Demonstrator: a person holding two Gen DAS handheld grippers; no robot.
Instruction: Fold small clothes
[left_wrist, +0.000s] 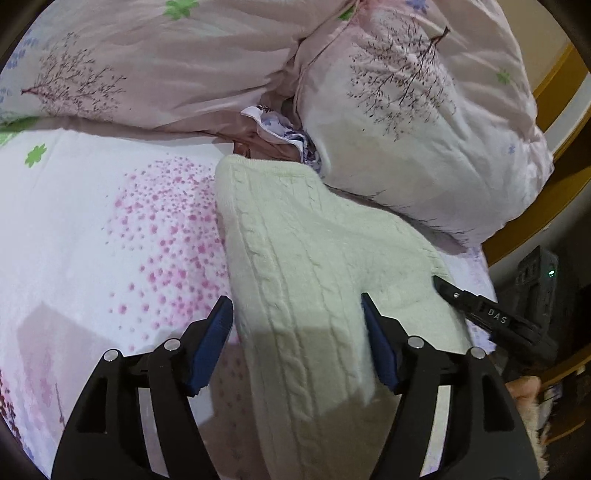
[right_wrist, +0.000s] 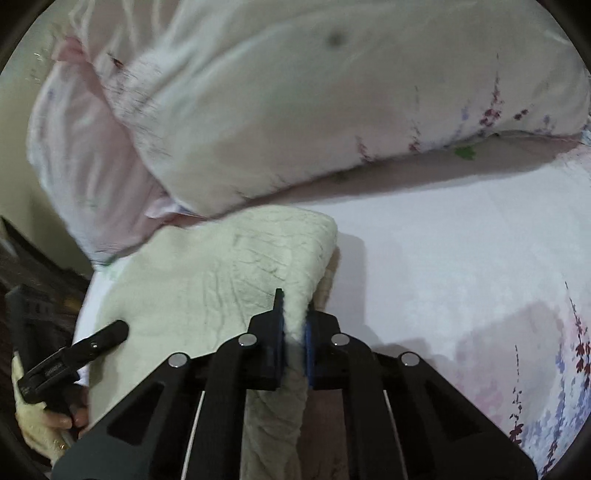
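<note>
A cream cable-knit sweater lies on the floral bed sheet, its far end near the pillows. My left gripper is open, its blue-padded fingers on either side of the knit's near part, just above it. The sweater also shows in the right wrist view. My right gripper is shut on a lifted fold of the sweater's edge. In the left wrist view, the other gripper's black finger lies at the sweater's right edge. In the right wrist view, the other gripper shows at the lower left.
Pink-white floral pillows and a quilt are piled at the bed's far side, touching the sweater's far end. A crumpled patterned cloth sits between them. A wooden bed frame and a dark device stand to the right.
</note>
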